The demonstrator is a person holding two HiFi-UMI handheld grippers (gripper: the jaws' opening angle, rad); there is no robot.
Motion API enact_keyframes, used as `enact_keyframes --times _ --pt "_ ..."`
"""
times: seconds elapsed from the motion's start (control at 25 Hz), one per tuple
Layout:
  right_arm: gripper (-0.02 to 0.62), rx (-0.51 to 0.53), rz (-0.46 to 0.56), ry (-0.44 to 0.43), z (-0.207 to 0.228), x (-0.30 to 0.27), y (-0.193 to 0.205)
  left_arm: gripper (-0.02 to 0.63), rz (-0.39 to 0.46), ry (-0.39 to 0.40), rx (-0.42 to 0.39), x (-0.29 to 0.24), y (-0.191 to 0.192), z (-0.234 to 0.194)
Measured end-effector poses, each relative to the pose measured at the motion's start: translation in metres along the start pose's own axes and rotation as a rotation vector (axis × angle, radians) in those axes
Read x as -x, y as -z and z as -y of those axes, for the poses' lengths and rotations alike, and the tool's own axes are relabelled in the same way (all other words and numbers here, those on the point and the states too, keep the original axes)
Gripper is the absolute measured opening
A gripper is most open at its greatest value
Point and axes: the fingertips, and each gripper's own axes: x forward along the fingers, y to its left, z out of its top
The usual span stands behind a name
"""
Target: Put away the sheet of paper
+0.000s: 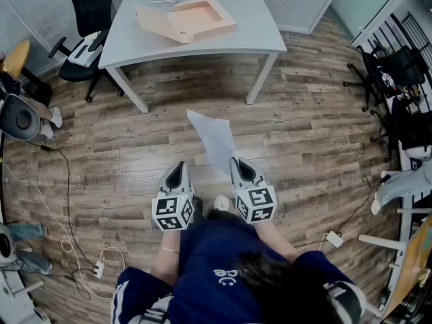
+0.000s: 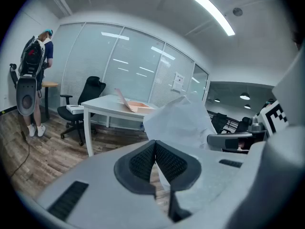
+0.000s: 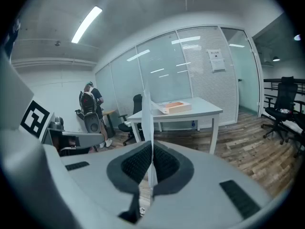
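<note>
The white sheet of paper (image 1: 214, 140) hangs over the wooden floor, a little crumpled. My right gripper (image 1: 236, 162) is shut on its near corner. In the right gripper view the sheet (image 3: 148, 123) stands edge-on between the pads of the right gripper (image 3: 151, 147). My left gripper (image 1: 179, 166) is held beside it, a hand's width to the left, shut with nothing in it. In the left gripper view the jaws of the left gripper (image 2: 154, 144) meet, and the paper (image 2: 183, 123) shows just to their right. An open cardboard box (image 1: 196, 17) lies on the white table (image 1: 263, 32) ahead.
A black office chair (image 1: 91, 12) stands at the table's left end. Cables (image 1: 67, 201) trail over the floor at the left. More chairs and racks (image 1: 398, 66) stand at the right. A person with a backpack (image 2: 35, 80) stands far left by a desk.
</note>
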Motion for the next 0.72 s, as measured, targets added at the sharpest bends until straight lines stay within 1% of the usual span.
enact_keyframes --times 0.24,0.44,0.56,0.72 --pt "0.008 0.015 -0.008 0.007 -0.01 -0.014 -0.006 0.005 0.009 0.027 -0.02 -0.009 -0.014 -0.011" --pt "0.008 0.008 -0.004 0.012 -0.02 -0.034 -0.017 0.005 -0.009 0.063 -0.025 -0.024 -0.023 -0.032" --pt "0.008 0.002 0.007 0.046 -0.02 -0.054 -0.029 0.005 -0.012 0.093 -0.034 -0.037 -0.034 -0.047" --pt "0.008 -0.005 0.028 0.092 -0.024 -0.084 -0.041 0.005 0.013 0.133 -0.044 -0.055 -0.053 -0.072"
